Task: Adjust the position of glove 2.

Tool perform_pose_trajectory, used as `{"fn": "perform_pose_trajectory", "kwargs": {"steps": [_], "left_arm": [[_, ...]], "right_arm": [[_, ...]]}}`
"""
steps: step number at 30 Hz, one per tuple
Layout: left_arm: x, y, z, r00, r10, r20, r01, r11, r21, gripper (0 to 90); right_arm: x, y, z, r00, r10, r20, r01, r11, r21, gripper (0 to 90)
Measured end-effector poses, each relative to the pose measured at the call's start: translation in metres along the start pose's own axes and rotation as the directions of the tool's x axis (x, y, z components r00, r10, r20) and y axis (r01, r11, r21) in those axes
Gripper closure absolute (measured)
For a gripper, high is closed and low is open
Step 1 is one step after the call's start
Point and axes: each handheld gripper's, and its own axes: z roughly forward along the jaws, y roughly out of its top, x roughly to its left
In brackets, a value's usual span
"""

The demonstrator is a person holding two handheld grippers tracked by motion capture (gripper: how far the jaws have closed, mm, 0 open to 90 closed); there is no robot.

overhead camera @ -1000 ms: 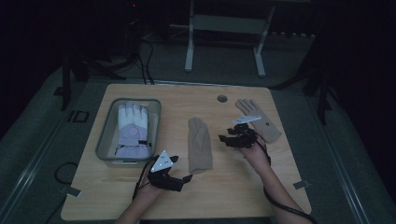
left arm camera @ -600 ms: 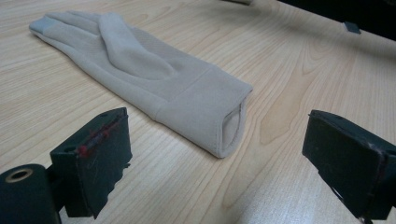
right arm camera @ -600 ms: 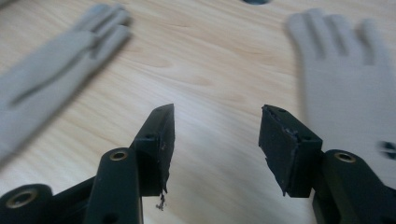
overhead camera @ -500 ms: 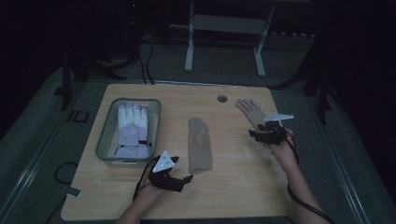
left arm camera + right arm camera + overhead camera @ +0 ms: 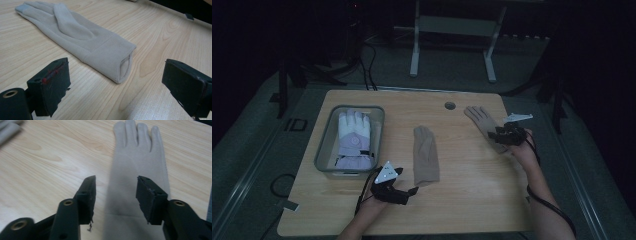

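Observation:
Two beige knit gloves lie flat on the wooden table (image 5: 472,200). The middle glove (image 5: 426,155) has its cuff (image 5: 120,65) facing my left gripper (image 5: 408,181), which stands open just short of it (image 5: 116,67). The right glove (image 5: 479,119) lies near the table's right edge, fingers pointing away. My right gripper (image 5: 498,136) hovers over its wrist part (image 5: 137,152). Its jaws (image 5: 116,180) have just been closing and straddle the glove without pressing it. The middle glove's fingertips (image 5: 7,128) show at the right gripper view's top left.
A grey bin (image 5: 324,150) at the table's left holds a white and lavender padded glove (image 5: 353,137). A round cable hole (image 5: 450,105) sits near the far edge. Beyond the table stand a metal frame (image 5: 452,25) and floor cables.
My right gripper has travelled to the right, from between the two gloves to the right glove's wrist, with its jaws a little narrower. The left gripper has stayed put.

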Motion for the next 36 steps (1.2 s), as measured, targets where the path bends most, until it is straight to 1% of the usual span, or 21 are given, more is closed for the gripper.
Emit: {"fn": "perform_pose_trajectory", "kwargs": {"steps": [1, 4, 5, 7, 8, 10, 11, 13, 14, 15, 16, 17, 18, 21, 23, 25, 28, 30, 32, 34, 36], "left_arm": [[0.0, 0.0, 0.0, 1.0, 0.002, 0.001, -0.002, 1.0, 0.003, 8.1], [-0.001, 0.0, 0.0, 1.0, 0.005, 0.001, -0.005, 1.0, 0.004, 8.1], [-0.001, 0.0, 0.0, 1.0, 0.004, 0.002, -0.004, 1.0, 0.004, 8.1], [-0.001, 0.0, 0.0, 1.0, 0.002, -0.001, -0.002, 1.0, 0.002, 8.1], [-0.001, 0.0, 0.0, 1.0, 0.001, 0.0, -0.001, 1.0, 0.001, 8.1], [-0.001, 0.0, 0.0, 1.0, 0.001, 0.001, -0.001, 1.0, 0.001, 8.1], [0.0, 0.0, 0.0, 1.0, -0.002, 0.001, 0.002, 1.0, 0.001, 8.1], [0.0, 0.0, 0.0, 1.0, -0.003, 0.003, 0.003, 1.0, -0.002, 8.1], [0.0, 0.0, 0.0, 1.0, -0.005, 0.003, 0.005, 1.0, -0.001, 8.0], [0.0, 0.0, 0.0, 1.0, -0.007, 0.006, 0.007, 1.0, -0.002, 8.1], [0.0, 0.0, 0.0, 0.9999, -0.008, 0.01, 0.008, 1.0, -0.003, 8.1], [0.0, 0.0, -0.001, 0.9999, -0.008, 0.009, 0.008, 1.0, -0.003, 8.1], [0.0, 0.0, -0.001, 0.9999, -0.008, 0.008, 0.008, 1.0, -0.002, 8.1], [0.0, 0.0, 0.0, 0.9999, -0.007, 0.009, 0.007, 1.0, -0.003, 8.1], [-0.001, 0.0, 0.0, 0.9999, -0.004, 0.009, 0.004, 1.0, 0.001, 8.1], [-0.001, 0.0, 0.0, 1.0, -0.001, 0.01, 0.001, 1.0, 0.003, 8.1], [-0.001, 0.0, 0.0, 1.0, 0.0, 0.01, 0.0, 1.0, 0.004, 8.1], [-0.001, 0.0, 0.0, 1.0, 0.0, 0.01, 0.0, 1.0, 0.004, 8.1], [-0.001, 0.0, 0.0, 1.0, 0.001, 0.008, -0.001, 1.0, 0.001, 8.1], [-0.001, 0.0, 0.0, 1.0, -0.002, 0.004, 0.002, 1.0, -0.006, 8.1], [-0.002, 0.0, 0.0, 1.0, 0.0, 0.004, 0.0, 1.0, -0.005, 8.1]], "right_arm": [[-0.002, 0.001, 0.003, 1.0, -0.008, 0.001, 0.008, 1.0, 0.003, 50.8], [-0.011, 0.006, 0.012, 0.9991, -0.027, 0.034, 0.026, 0.999, 0.02, 51.5], [-0.015, 0.007, 0.014, 0.9992, -0.021, 0.033, 0.02, 1.0, 0.022, 50.7], [-0.022, 0.01, 0.017, 0.9999, -0.015, 0.009, 0.015, 1.0, -0.002, 50.2], [-0.026, 0.011, 0.019, 0.9999, -0.006, 0.009, 0.006, 1.0, 0.003, 50.2], [-0.029, 0.011, 0.024, 0.9999, -0.011, 0.006, 0.011, 1.0, 0.006, 49.8], [-0.03, 0.012, 0.028, 0.9998, -0.011, 0.015, 0.01, 1.0, 0.025, 49.0], [-0.031, 0.011, 0.035, 1.0, 0.007, 0.003, -0.007, 0.999, 0.047, 46.6], [-0.032, 0.01, 0.04, 0.9999, 0.006, 0.013, -0.007, 0.997, 0.072, 43.3], [-0.032, 0.008, 0.044, 0.9996, 0.006, 0.027, -0.009, 0.994, 0.105, 43.6], [-0.032, 0.006, 0.048, 0.9997, 0.006, 0.022, -0.009, 0.993, 0.121, 44.1], [-0.031, 0.004, 0.05, 0.9997, 0.022, 0.01, -0.023, 0.994, 0.111, 47.5], [-0.031, 0.004, 0.05, 0.9993, 0.035, 0.012, -0.036, 0.994, 0.105, 52.1], [-0.028, 0.003, 0.048, 0.9987, 0.05, 0.007, -0.051, 0.994, 0.093, 73.3], [-0.026, 0.003, 0.048, 0.9975, 0.067, 0.02, -0.069, 0.993, 0.092, 77.3], [-0.023, 0.002, 0.048, 0.9939, 0.105, 0.036, -0.107, 0.99, 0.086, 79.0], [-0.02, 0.0, 0.045, 0.9846, 0.172, 0.032, -0.174, 0.982, 0.069, 80.3], [-0.016, -0.001, 0.041, 0.9793, 0.199, 0.04, -0.201, 0.978, 0.061, 80.6], [-0.011, -0.002, 0.035, 0.9693, 0.244, 0.029, -0.245, 0.968, 0.048, 80.7], [-0.005, -0.003, 0.027, 0.9677, 0.25, 0.03, -0.251, 0.967, 0.031, 80.7], [0.001, -0.005, 0.016, 0.9626, 0.269, 0.029, -0.27, 0.963, 0.01, 80.7]]}}
